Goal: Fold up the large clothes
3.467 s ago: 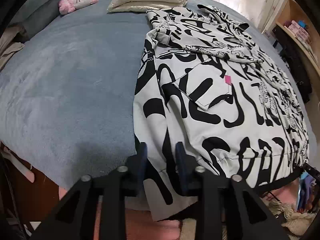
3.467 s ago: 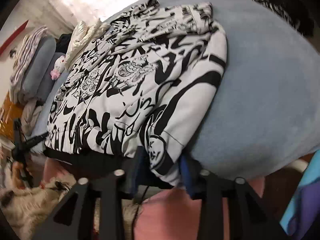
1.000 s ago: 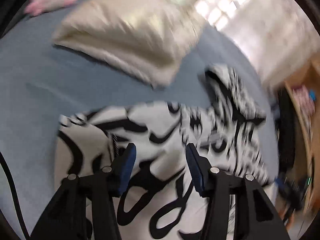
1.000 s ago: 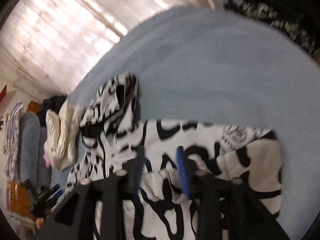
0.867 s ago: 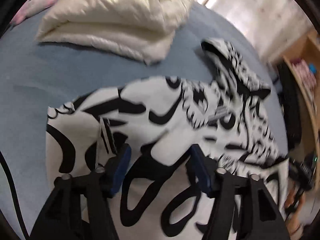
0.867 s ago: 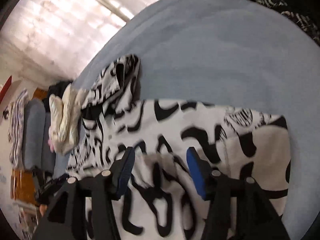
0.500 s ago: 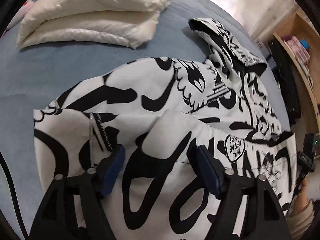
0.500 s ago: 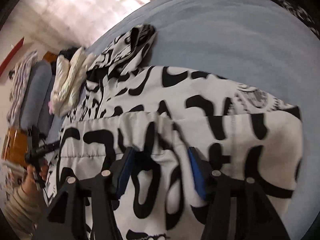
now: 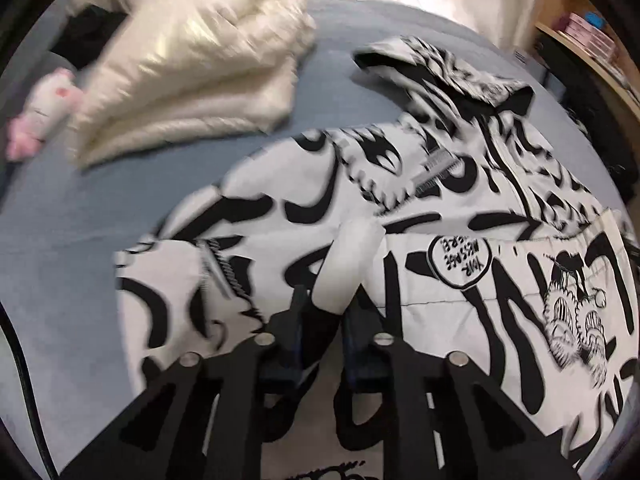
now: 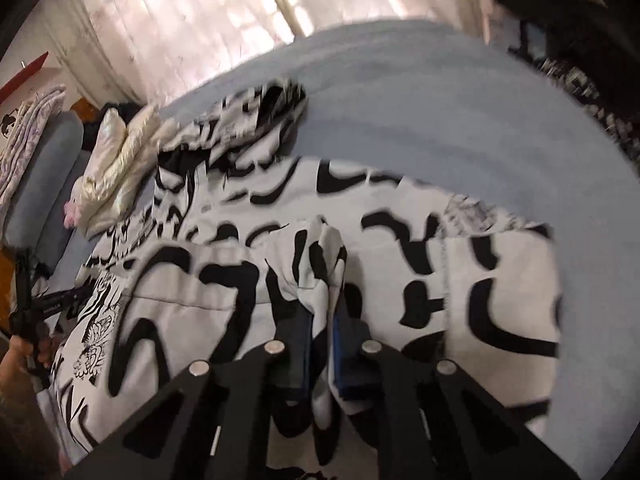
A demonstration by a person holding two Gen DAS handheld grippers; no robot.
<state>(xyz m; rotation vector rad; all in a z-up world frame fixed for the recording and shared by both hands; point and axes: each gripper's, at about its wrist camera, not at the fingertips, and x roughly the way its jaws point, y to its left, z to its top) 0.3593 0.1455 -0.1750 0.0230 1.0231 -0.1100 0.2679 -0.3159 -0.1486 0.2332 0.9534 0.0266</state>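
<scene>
Both jaws are closed again, after standing open half a second ago: the left gripper (image 9: 326, 312) pinches a raised ridge of the jacket (image 9: 460, 216), and the right gripper (image 10: 320, 332) clamps a similar pleat. This suggests the hem fold is placed and a further fold begins. The jacket lies on the blue bed (image 9: 80, 216), its long axis running toward the cream pillow (image 9: 192, 80), hood end nearest it.
</scene>
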